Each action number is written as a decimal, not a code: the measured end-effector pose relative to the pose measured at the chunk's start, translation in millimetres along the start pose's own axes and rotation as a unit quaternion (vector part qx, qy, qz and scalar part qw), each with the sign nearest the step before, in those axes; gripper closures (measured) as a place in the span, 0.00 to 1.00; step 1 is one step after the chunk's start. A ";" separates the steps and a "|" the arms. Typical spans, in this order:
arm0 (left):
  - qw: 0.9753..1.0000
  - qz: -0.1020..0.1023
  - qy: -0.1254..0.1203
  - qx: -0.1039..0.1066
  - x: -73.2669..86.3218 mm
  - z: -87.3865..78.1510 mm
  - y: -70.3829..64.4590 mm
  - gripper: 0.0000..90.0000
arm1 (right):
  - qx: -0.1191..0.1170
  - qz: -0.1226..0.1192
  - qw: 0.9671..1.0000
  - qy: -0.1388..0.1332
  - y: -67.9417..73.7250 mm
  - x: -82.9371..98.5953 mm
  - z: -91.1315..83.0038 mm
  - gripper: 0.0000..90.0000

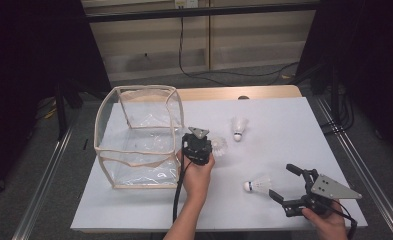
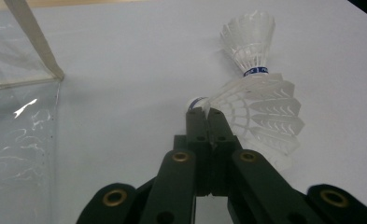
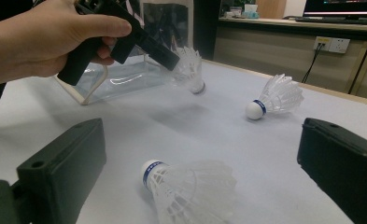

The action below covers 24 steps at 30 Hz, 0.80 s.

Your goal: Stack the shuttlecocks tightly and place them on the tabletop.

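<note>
Left tongs [image 2: 204,112] clamp one shuttlecock [image 2: 260,116] by its feather skirt, lifted just off the tabletop [image 1: 284,130], clear bag [image 1: 134,135] at their 9 o'clock, presumably its destination. Right tongs [image 1: 284,184] gape wide, bracketing a second shuttlecock [image 3: 186,189], ready to close.

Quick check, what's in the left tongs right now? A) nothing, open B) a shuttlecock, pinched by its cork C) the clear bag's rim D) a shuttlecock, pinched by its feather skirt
D: in the left gripper view the left tongs are shut on the feather skirt of a shuttlecock, its cork tip poking out past the jaws; the clear bag lies apart to the side.
</note>
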<state>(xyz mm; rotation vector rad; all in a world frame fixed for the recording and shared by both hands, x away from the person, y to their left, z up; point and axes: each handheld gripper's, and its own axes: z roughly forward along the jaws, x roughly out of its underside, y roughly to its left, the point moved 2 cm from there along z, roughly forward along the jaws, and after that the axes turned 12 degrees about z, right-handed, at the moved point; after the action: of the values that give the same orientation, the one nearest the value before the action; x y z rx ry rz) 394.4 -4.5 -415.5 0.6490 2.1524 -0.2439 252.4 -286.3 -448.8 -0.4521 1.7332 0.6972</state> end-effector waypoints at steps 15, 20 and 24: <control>1.000 -0.017 0.009 -0.013 1.2 3.5 8.4 1.00 | 0.000 0.000 1.000 0.001 -0.5 0.4 0.0 0.01; 1.000 -0.021 0.014 -0.018 1.6 5.1 9.0 1.00 | 0.001 -0.002 1.000 0.000 -0.7 0.2 0.1 0.01; 0.999 -0.024 0.015 -0.023 2.1 7.1 10.6 0.99 | 0.001 -0.001 1.000 0.000 -0.4 0.1 0.1 0.01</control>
<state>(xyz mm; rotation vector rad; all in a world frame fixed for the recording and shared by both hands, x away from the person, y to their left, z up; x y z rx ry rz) 403.8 2.5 -421.0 0.5788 2.1988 -0.2119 252.7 -286.6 -449.0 -0.4519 1.7332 0.6933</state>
